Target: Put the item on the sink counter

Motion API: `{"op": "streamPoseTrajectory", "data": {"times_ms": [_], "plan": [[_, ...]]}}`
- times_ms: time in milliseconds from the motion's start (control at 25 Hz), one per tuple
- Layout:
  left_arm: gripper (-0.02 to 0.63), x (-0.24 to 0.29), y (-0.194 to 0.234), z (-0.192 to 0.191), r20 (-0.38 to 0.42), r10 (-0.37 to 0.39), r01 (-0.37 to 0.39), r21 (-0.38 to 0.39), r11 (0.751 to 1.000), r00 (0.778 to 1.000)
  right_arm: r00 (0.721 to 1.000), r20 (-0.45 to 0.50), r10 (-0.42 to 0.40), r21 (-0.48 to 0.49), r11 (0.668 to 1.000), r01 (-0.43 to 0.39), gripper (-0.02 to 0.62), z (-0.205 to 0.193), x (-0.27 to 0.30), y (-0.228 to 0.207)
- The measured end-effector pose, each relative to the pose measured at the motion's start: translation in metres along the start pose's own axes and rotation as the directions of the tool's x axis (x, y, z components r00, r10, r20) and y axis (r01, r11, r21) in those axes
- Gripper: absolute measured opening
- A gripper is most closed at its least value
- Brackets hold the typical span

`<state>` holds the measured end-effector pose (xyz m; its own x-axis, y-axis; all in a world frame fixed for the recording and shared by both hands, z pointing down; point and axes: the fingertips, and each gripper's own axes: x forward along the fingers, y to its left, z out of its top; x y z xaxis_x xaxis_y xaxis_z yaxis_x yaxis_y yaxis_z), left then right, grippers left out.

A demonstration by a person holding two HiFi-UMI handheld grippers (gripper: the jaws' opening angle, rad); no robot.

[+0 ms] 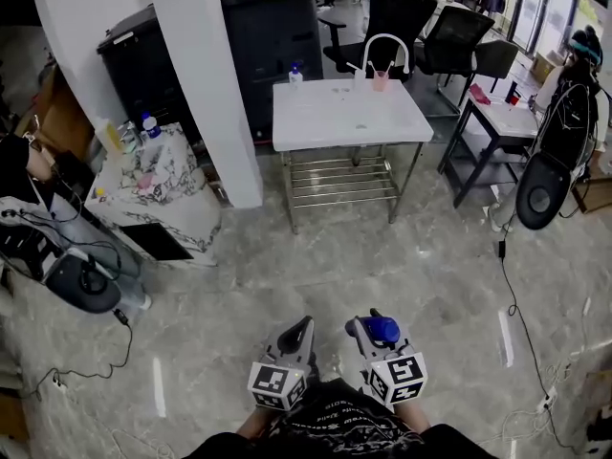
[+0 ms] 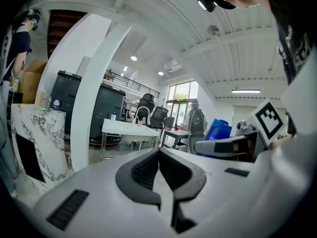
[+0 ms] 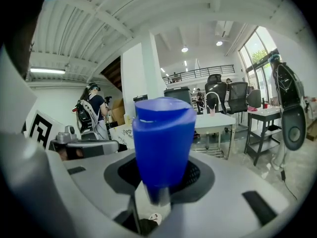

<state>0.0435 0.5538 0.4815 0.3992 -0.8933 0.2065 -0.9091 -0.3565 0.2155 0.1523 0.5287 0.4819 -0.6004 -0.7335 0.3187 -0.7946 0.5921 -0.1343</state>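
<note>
Landmark: the white bench (image 1: 325,118) with an arched tap (image 1: 384,52) at its far edge. No view shows whether it has a basin.
Left tool (image 2: 159,155): your left tool sits low in the head view, well short of the bench on its near side. Its jaws are pressed together with nothing between them.
Right tool (image 3: 159,182): it is just right of the left one, equally far from the bench, and it is clamped on the blue cup (image 3: 162,133).
Blue cup: it stands upright between the dark pads, well apart from the bench and not on it. Its foot is sunk between the jaws and hidden, and its top edge looks uneven, but you cannot tell whether it has a lid.
Your hands: they are cut off by the bottom edge of the head view, behind the marker cubes.
On the bench: a pink cup (image 1: 381,79) stands by the tap and a small bottle (image 1: 295,75) stands at the far left corner. The bottle is too small to read.
Left of the bench: a white pillar (image 1: 206,84) stands just beside it. Past the pillar is a marble-patterned counter (image 1: 177,208) with bottles that are hard to tell apart.
Right of the bench: a dark side table (image 1: 497,122) is partly cut off behind a person (image 1: 572,103) at the frame edge.
</note>
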Motion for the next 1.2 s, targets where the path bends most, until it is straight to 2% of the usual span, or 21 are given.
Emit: {"op": "streamPoseTrajectory", "data": {"times_ms": [400, 640, 840, 1000, 1200], "plan": [[0.008, 0.083, 0.044, 0.017, -0.002, -0.062, 0.062, -0.002, 0.998, 0.998, 0.996, -0.032, -0.078, 0.003, 0.997, 0.078, 0.14, 0.014, 0.061, -0.048], [0.008, 0.136, 0.092, 0.045, -0.003, -0.103, 0.103, 0.002, 0.995, 0.995, 0.993, -0.017, -0.12, -0.004, 0.993, 0.12, 0.14, 0.051, 0.123, -0.067], [0.008, 0.174, 0.135, 0.074, -0.001, -0.148, 0.147, 0.042, 0.988, 0.989, 0.987, 0.005, -0.161, 0.009, 0.987, 0.161, 0.14, 0.079, 0.175, -0.076], [0.008, 0.198, 0.166, 0.089, 0.001, -0.178, 0.177, 0.059, 0.982, 0.984, 0.987, 0.016, -0.162, 0.022, 0.987, 0.162, 0.14, 0.088, 0.218, -0.076], [0.008, 0.219, 0.196, 0.099, -0.005, -0.18, 0.18, 0.061, 0.982, 0.984, 0.989, 0.027, -0.148, 0.023, 0.989, 0.147, 0.14, 0.103, 0.258, -0.074]]}}
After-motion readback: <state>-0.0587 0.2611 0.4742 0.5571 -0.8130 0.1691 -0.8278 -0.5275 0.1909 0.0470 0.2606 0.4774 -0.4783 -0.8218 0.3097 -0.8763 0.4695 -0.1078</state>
